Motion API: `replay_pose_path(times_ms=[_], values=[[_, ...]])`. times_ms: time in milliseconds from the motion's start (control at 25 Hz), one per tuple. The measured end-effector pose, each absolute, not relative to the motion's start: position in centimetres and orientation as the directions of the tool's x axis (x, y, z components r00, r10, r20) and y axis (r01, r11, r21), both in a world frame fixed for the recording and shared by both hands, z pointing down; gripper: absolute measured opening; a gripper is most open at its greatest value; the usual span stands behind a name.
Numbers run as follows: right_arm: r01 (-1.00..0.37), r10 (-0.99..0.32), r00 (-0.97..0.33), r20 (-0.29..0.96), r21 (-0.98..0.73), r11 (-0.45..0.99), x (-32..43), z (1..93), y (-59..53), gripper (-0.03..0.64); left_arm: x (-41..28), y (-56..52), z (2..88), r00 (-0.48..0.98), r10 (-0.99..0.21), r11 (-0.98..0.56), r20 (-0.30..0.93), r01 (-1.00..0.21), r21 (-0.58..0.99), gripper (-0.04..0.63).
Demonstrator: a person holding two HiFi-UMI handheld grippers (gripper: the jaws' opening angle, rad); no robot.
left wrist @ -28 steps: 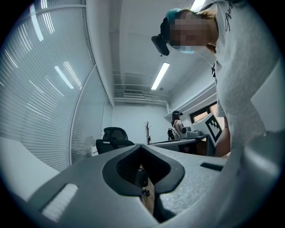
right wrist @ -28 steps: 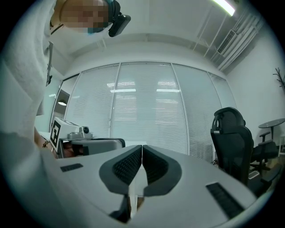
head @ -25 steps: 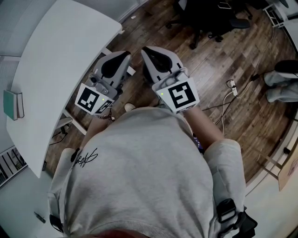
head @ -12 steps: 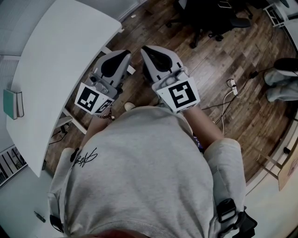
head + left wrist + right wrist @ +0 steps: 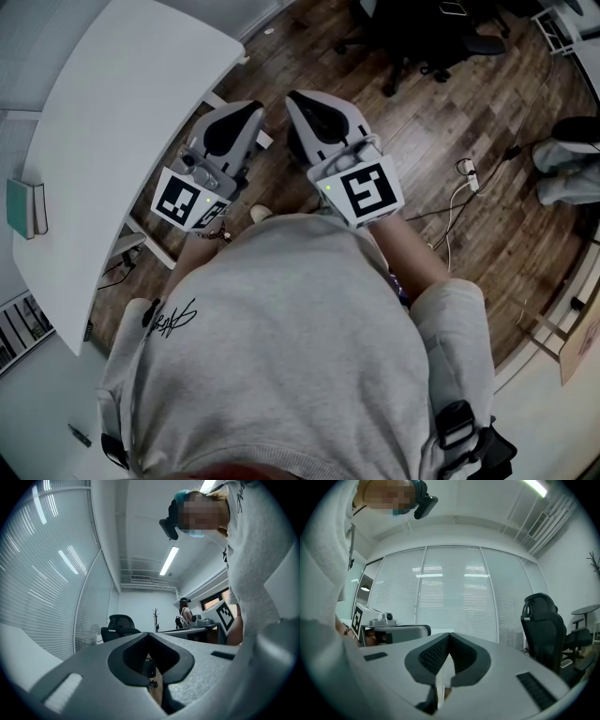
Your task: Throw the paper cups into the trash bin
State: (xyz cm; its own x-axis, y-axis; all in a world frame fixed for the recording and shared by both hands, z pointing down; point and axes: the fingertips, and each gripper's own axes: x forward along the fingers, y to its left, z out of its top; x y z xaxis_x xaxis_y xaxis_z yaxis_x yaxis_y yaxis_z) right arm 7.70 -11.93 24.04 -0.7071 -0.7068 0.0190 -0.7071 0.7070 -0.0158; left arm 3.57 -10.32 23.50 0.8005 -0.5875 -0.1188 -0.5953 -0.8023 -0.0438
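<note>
Paper cups appear in no view. Only the head view shows a teal book (image 5: 24, 211) on the white table (image 5: 122, 112). Their own views show left gripper (image 5: 149, 635) and right gripper (image 5: 450, 633) clenched, empty, unmoved since before.

Ofc: white desk (image 5: 122, 103), swivel chair (image 5: 541, 630), window blinds (image 5: 454, 592), ceiling strip lights (image 5: 168, 560), wood flr (image 5: 441, 122).

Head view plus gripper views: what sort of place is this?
Most likely an office: a white desk on a wood-plank floor, a black office chair, and a wall of slatted window blinds.
</note>
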Motion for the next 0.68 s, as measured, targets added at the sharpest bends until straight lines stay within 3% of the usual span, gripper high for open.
replay_pose_path(times_ms=[680], values=[[-0.696,-0.696,-0.718,0.017,-0.017,0.717,7.49,23.92,-11.82,0.009,3.21,-10.24,23.47,0.79,-0.602,-0.791,-0.114,-0.61,-0.053,0.0]])
